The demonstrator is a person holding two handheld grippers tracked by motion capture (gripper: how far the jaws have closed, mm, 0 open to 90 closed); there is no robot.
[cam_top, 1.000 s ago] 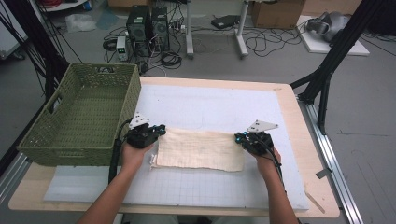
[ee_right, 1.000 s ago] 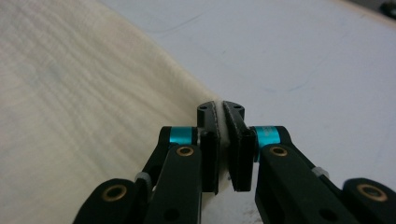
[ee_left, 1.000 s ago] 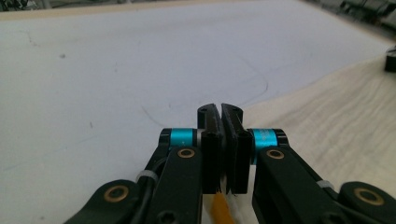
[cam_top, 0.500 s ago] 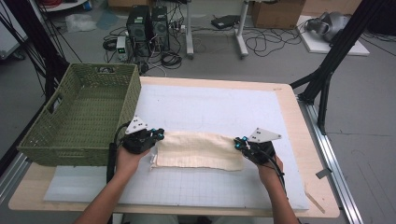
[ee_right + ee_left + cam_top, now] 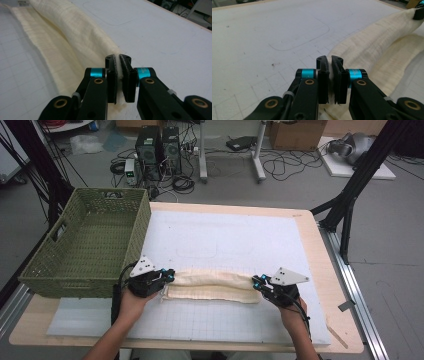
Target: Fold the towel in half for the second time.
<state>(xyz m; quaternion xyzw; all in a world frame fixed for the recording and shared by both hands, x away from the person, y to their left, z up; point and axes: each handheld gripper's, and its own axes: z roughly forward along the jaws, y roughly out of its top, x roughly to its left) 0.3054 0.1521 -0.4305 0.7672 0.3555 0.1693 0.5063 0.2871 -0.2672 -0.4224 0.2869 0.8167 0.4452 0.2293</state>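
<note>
On the bench (image 5: 330, 270), I'm pinching the cream cloth (image 5: 212, 287) at both ends, left hand-held gripper (image 5: 169, 275) and right hand-held gripper (image 5: 257, 281) both clamping its folded edge.

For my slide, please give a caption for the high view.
Two hand-held grippers, left gripper and right gripper, fold a cream cloth beside a green basket.

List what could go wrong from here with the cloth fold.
1. The left gripper pinches only a thin edge of the cream cloth; a small gap shows between its pads, so the corner may slip out.
2. The right gripper holds a thin edge too; uneven pulling between the hands could skew the fold.
3. The left hand works close beside the green basket, so the gripper or its cable might bump it.
</note>
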